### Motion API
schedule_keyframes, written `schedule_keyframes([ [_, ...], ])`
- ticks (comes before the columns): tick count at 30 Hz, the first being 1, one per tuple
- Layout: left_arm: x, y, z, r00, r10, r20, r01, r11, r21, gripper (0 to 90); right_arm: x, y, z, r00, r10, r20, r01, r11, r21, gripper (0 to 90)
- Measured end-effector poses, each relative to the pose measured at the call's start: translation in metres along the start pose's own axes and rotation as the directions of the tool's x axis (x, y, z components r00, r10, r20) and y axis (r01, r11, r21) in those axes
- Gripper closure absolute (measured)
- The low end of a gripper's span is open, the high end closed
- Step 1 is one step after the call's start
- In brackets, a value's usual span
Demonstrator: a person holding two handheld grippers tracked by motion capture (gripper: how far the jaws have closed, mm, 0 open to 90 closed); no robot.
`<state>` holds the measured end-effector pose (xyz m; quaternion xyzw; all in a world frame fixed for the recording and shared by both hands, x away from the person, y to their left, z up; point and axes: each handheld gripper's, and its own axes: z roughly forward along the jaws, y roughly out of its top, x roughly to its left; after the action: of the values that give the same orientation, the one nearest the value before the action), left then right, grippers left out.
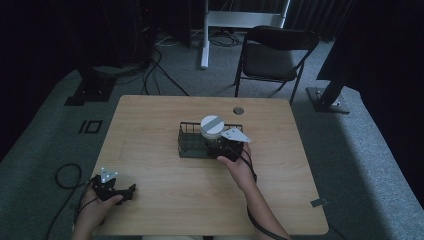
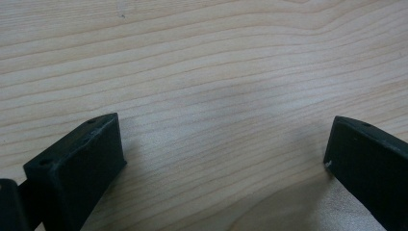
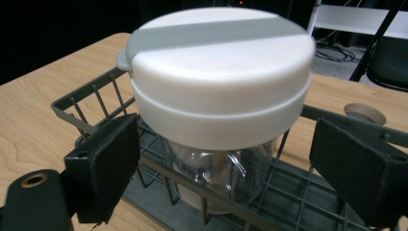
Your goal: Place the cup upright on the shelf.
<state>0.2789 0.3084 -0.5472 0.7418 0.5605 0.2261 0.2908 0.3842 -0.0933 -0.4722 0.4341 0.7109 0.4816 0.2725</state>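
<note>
Jar (image 1: 212, 131): a clear container with a white lid (image 3: 219, 67) crossed by 1 grey stripe, standing upright in the right end of a dark wire basket (image 1: 190, 141) near the middle of the wooden counter (image 1: 160, 190). In the right gripper view the lid rises above the basket's rim while the clear body sits down among the wires (image 3: 159, 144).

Right claw (image 1: 226, 146): held by the right hand (image 1: 239, 167) at the basket's near right corner, grey plate uppermost. Its 2 black jaws stand wide apart, 1 on each side of the jar at about the level of the lid's lower edge; both pads are clear of the jar, and nothing is gripped.

Left claw (image 1: 125, 192): held by the left hand (image 1: 95, 205) at the counter's near left corner, well apart from the basket. In the left gripper view its 2 jaws are spread wide over bare wood grain, with nothing between them.

Background, high view: a round hole (image 1: 238, 110) in the counter behind the basket; a black folding chair (image 1: 272, 55) on the grey carpet beyond the far edge; cables (image 1: 155, 70) on the floor.
</note>
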Motion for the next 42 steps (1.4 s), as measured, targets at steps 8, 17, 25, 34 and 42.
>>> schedule_keyframes([
  [8,0.0,0.0,0.0,1.0,-0.001,0.0,0.001,1.0,-0.001,0.4,0.001,0.0,-0.016,0.9988,-0.02,-0.045,0.019,1.0,-0.021,10.5],
  [17,0.0,0.0,0.0,1.0,-0.001,0.0,0.001,1.0,-0.001,0.4,-0.012,-0.005,-0.036,0.9986,-0.037,-0.039,0.036,0.999,-0.04,10.6],
  [25,0.0,0.0,0.0,1.0,0.0,0.0,0.0,1.0,0.0,0.4,-0.025,-0.016,-0.054,0.9989,-0.036,-0.031,0.034,0.998,-0.048,10.5],
  [34,0.0,0.0,0.0,1.0,0.0,0.0,0.0,1.0,0.0,0.4,-0.039,-0.029,-0.068,0.9994,-0.026,-0.021,0.025,0.999,-0.043,10.5],
  [42,0.0,0.0,0.0,1.0,0.0,0.0,0.0,1.0,-0.001,0.4,-0.054,-0.045,-0.077,0.9998,-0.014,-0.013,0.013,1.0,-0.019,10.5],
])
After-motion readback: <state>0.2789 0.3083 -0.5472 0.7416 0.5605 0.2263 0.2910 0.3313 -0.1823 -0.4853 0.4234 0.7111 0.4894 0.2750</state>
